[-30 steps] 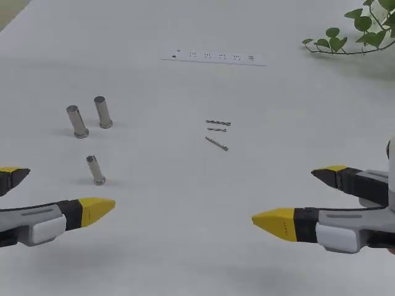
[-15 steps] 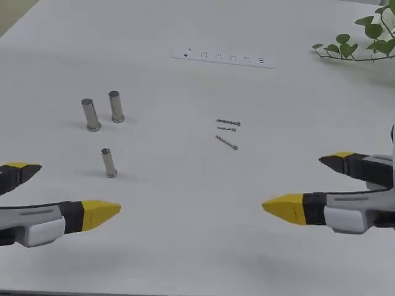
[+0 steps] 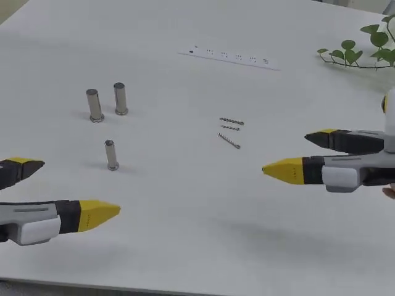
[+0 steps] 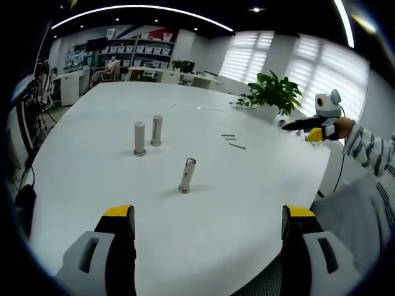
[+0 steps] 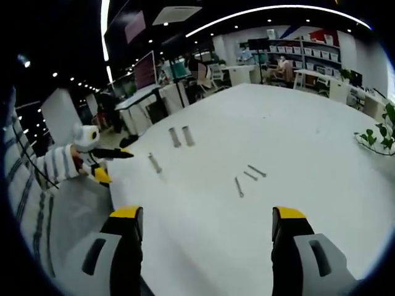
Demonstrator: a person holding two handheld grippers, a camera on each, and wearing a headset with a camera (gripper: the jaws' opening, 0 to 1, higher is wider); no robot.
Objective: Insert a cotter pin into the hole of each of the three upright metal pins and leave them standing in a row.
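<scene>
Yellow-tipped black left gripper [image 3: 79, 186] is hovering with jaws spread, its body cut off at the frame edge. Three upright grey metal pins [image 3: 111, 154] are standing on the white table [image 3: 185, 209], their holes too small to discern. Three thin metal cotter pins [image 3: 230, 128] are lying loose mid-table. Yellow-tipped black right gripper [image 3: 287, 153] is hovering, jaws spread and gripping nothing.

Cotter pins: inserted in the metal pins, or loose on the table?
Loose. All three cotter pins lie flat on the table, close together and apart from the three upright metal pins.
</scene>
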